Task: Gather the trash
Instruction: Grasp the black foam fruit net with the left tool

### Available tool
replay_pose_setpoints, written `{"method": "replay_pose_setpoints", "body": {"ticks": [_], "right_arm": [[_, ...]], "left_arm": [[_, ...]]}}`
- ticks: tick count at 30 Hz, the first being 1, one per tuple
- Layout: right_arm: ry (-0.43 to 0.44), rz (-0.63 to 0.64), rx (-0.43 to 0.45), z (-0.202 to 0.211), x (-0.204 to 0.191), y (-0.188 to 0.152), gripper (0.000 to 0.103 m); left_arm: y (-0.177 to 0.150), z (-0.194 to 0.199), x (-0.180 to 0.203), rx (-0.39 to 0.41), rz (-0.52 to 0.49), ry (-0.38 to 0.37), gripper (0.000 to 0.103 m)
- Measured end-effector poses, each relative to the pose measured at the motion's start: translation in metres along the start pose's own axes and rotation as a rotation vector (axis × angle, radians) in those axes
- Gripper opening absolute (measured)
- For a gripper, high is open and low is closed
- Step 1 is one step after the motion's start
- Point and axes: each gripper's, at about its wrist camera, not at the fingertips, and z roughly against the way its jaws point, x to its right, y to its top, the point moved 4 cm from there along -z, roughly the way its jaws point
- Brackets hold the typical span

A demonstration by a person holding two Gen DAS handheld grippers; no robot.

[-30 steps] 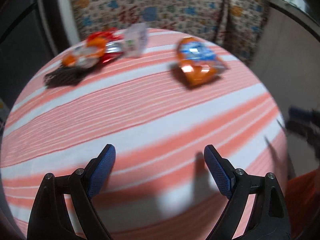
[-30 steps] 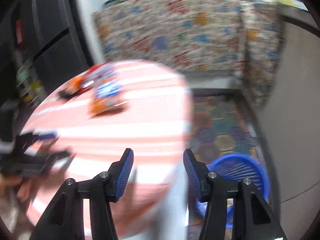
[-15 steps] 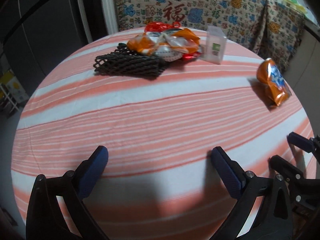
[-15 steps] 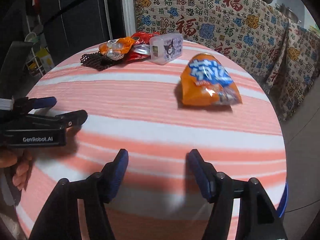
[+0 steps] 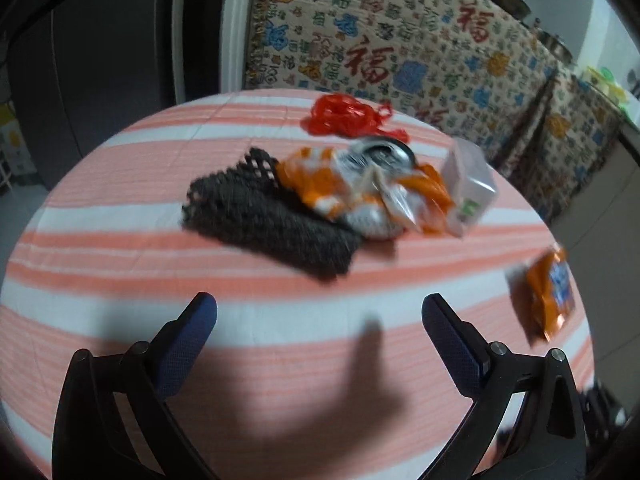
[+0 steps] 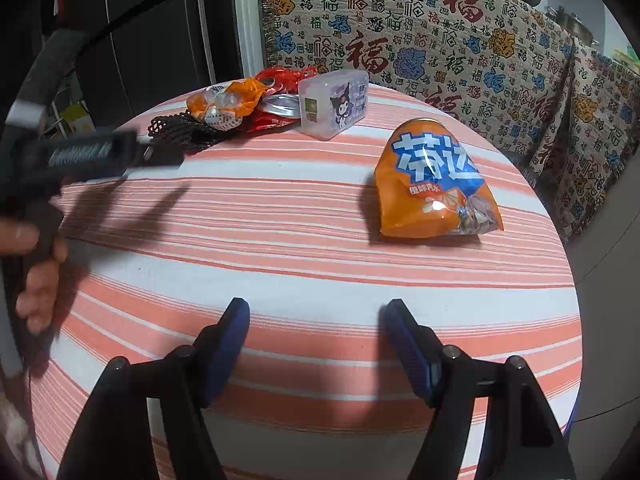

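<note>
My right tongs (image 6: 316,344) have just been opening, and nothing is between them. My left tongs (image 5: 320,340) are spread wide and empty too. The squashed orange soda can (image 6: 434,192) could slip or skid off the surface (image 6: 280,264) if I pinch its slanted sides. It lies flat, shiny and dented, near the right edge. The black net (image 5: 264,220) and crumpled wrappers (image 5: 360,192) sit piled at the far side.
</note>
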Motion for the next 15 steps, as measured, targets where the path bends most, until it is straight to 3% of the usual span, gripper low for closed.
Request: {"method": "replay_pose_setpoints", "body": {"ticks": [1,3,5,7,11,15], "right_arm": [[0.0,0.0,0.0,0.0,0.0,0.0,0.073],[0.0,0.0,0.0,0.0,0.0,0.0,0.073],[0.0,-0.001,0.0,0.0,-0.001,0.0,0.073],[-0.001,-0.001,0.0,0.0,0.0,0.0,0.073],[-0.001,-0.001,0.0,0.0,0.0,0.0,0.073],[-0.002,-0.001,0.0,0.0,-0.001,0.0,0.073]], "left_arm": [[0.004,-0.006,-0.001,-0.006,0.011,0.009,0.096],[0.011,-0.018,-0.004,-0.018,0.046,0.009,0.07],[0.012,-0.02,-0.008,-0.004,0.059,-0.004,0.029],[0.01,-0.016,-0.011,0.002,0.056,-0.031,0.005],[0.0,0.008,-0.026,0.005,-0.02,-0.064,0.005],[-0.019,0.037,-0.053,-0.069,-0.122,-0.105,0.005]]}}
